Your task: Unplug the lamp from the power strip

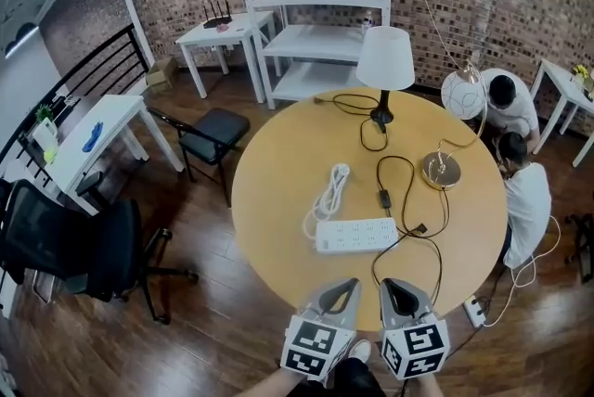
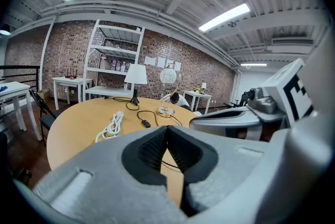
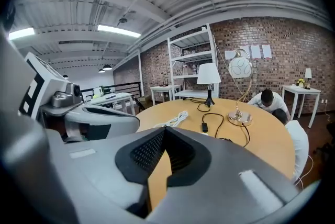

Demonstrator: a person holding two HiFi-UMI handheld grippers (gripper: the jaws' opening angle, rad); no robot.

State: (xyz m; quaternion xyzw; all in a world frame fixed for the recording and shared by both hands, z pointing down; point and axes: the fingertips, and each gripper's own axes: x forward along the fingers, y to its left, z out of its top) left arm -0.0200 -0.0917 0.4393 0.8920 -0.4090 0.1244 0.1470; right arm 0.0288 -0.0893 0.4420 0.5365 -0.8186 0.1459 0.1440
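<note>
A white power strip (image 1: pixel 357 235) lies on the round wooden table (image 1: pixel 278 163), its white cord coiled beside it (image 1: pixel 327 196). A black plug (image 1: pixel 419 227) rests on the table just off the strip's right end, apart from the sockets. Its black cable with an inline switch (image 1: pixel 384 198) runs towards the lamps. A black lamp with a white shade (image 1: pixel 385 59) stands at the far side, and a gold lamp with a globe shade (image 1: pixel 442 169) stands at the right. My left gripper (image 1: pixel 350 285) (image 2: pixel 166 129) and right gripper (image 1: pixel 391 285) (image 3: pixel 164 132) hover side by side over the table's near edge. Both are shut and empty.
Two people (image 1: pixel 520 191) crouch by the table's right side. A second power strip (image 1: pixel 474 312) lies on the floor at the right. A black office chair (image 1: pixel 74 247) and a black chair (image 1: pixel 218 131) stand to the left. White shelving (image 1: pixel 311 43) and small white tables line the brick wall.
</note>
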